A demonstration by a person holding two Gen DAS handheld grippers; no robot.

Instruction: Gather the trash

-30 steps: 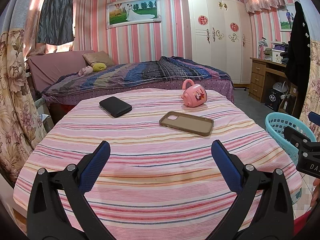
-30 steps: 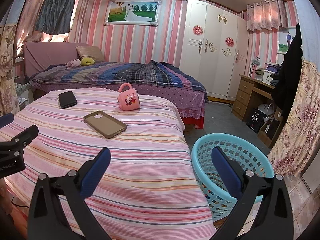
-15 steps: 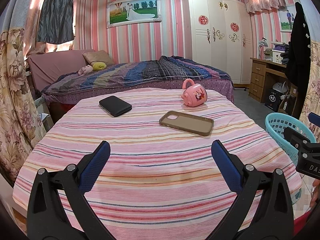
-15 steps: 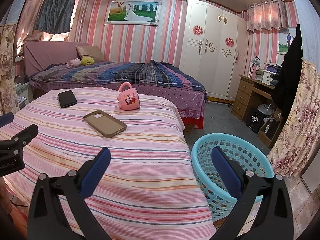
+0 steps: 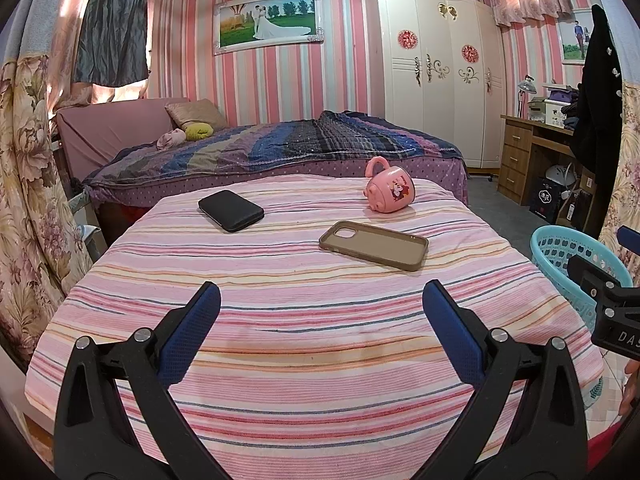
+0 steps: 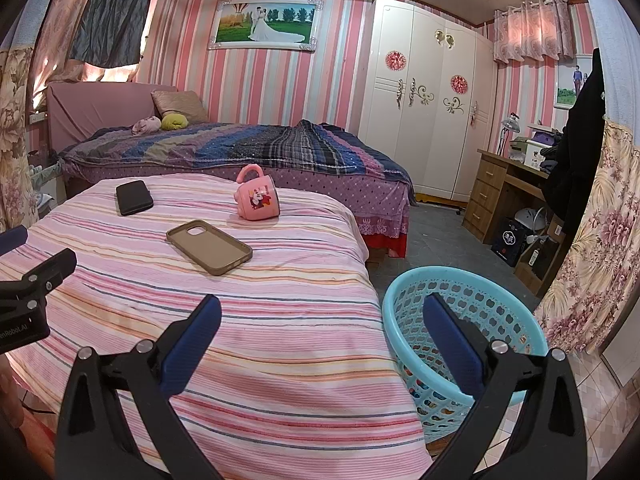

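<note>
On the striped bedspread (image 5: 320, 320) lie 3 candidate items: a tan phone case (image 5: 374, 245), a black case (image 5: 231, 210) and a tipped pink mug (image 5: 389, 195). Left gripper (image 5: 321, 312) and right gripper (image 6: 322, 322) both stand with jaws apart, empty, near the bed's front edge. The phone case lies ahead, its long axis slanting across the left gripper's line. Judged nearer the right gripper, which overhangs the blue basket (image 6: 416, 280) beside the bed.

Left gripper (image 5: 320, 304): black plastic frame, blue textured pads (image 5: 188, 332), silver screws near finger bases. Right gripper (image 6: 322, 316): same build. White lettering, partly cut off, was printed on both black bodies.
</note>
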